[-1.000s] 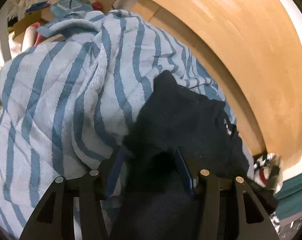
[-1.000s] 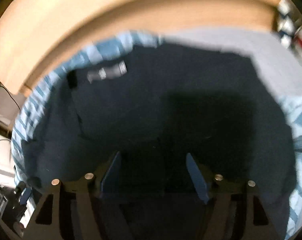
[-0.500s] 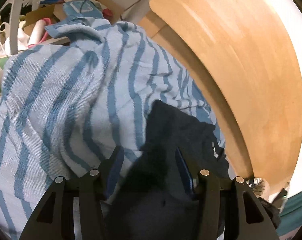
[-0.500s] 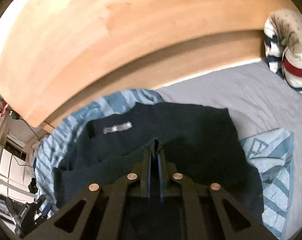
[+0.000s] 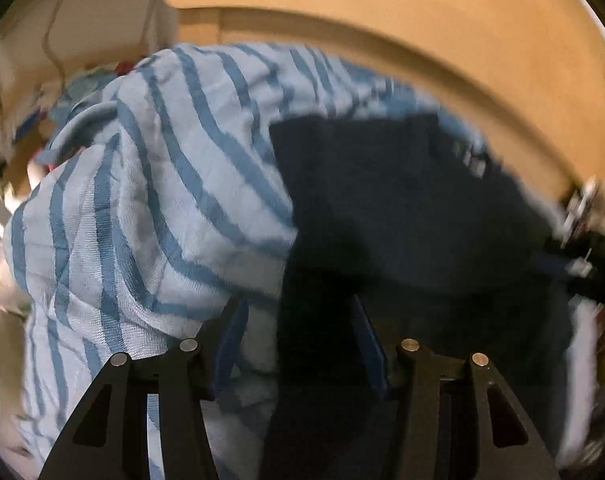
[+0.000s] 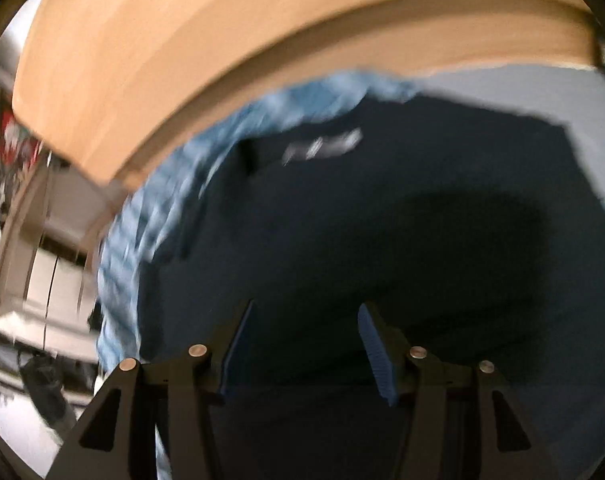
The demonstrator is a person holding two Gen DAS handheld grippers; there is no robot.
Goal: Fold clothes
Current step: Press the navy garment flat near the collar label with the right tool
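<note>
A dark navy garment (image 5: 402,208) lies flat on a light blue striped blanket (image 5: 162,180) on the bed. My left gripper (image 5: 298,304) stands half apart at the garment's left edge. Dark cloth and a bit of striped cloth lie between its fingers, and I see no pinch. In the right wrist view the navy garment (image 6: 382,220) fills the middle, with a pale label (image 6: 322,146) near its far edge. My right gripper (image 6: 307,306) hangs just over it. Its jaws are opening, and only flat cloth lies below them.
A wooden headboard (image 6: 182,40) curves along the far side, and it also spans the top of the left wrist view (image 5: 422,20). Grey sheet (image 6: 522,88) shows to the right of the garment. The striped blanket (image 6: 150,220) edges the garment's left side. Cluttered shelves and cables (image 6: 42,240) stand at the left.
Half a second ago the right gripper's jaws were closed, with the garment further below; now they are apart and close to the cloth. The left view has rolled and shifted along the garment's edge.
</note>
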